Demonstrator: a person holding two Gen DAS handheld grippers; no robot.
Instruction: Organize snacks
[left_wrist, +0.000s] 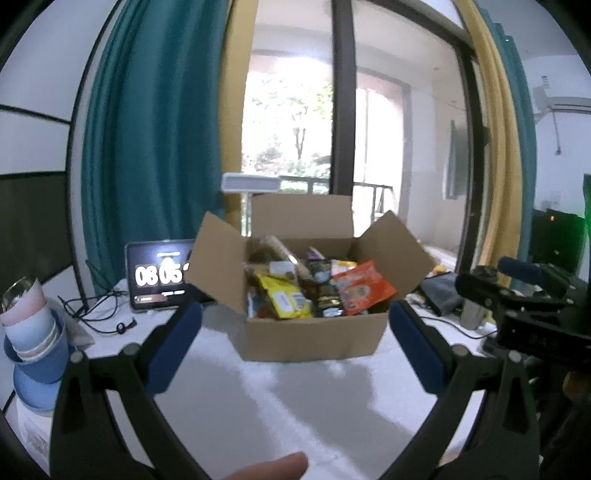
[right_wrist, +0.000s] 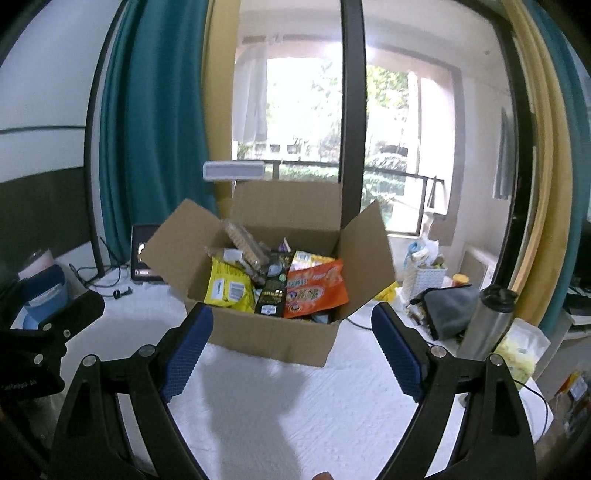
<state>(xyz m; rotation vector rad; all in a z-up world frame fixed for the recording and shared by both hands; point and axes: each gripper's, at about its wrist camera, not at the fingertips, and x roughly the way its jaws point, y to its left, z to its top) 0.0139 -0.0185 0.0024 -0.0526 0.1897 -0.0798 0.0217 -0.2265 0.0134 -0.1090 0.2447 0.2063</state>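
Observation:
An open cardboard box (left_wrist: 310, 338) stands on the white table, full of snack packs. An orange bag (left_wrist: 364, 288) and a yellow bag (left_wrist: 284, 299) lie on top. The right wrist view shows the same box (right_wrist: 273, 341), orange bag (right_wrist: 316, 291) and yellow bag (right_wrist: 229, 288). My left gripper (left_wrist: 295, 317) is open and empty, held in front of the box. My right gripper (right_wrist: 291, 321) is open and empty, also just short of the box. The right gripper's body shows in the left wrist view (left_wrist: 532, 306).
A tablet with a timer (left_wrist: 159, 277) stands left of the box, with cables beside it. Stacked blue bowls (left_wrist: 35, 343) sit at the far left. A steel flask (right_wrist: 487, 321), a grey pouch (right_wrist: 447, 306) and a white basket (right_wrist: 424, 275) are at the right.

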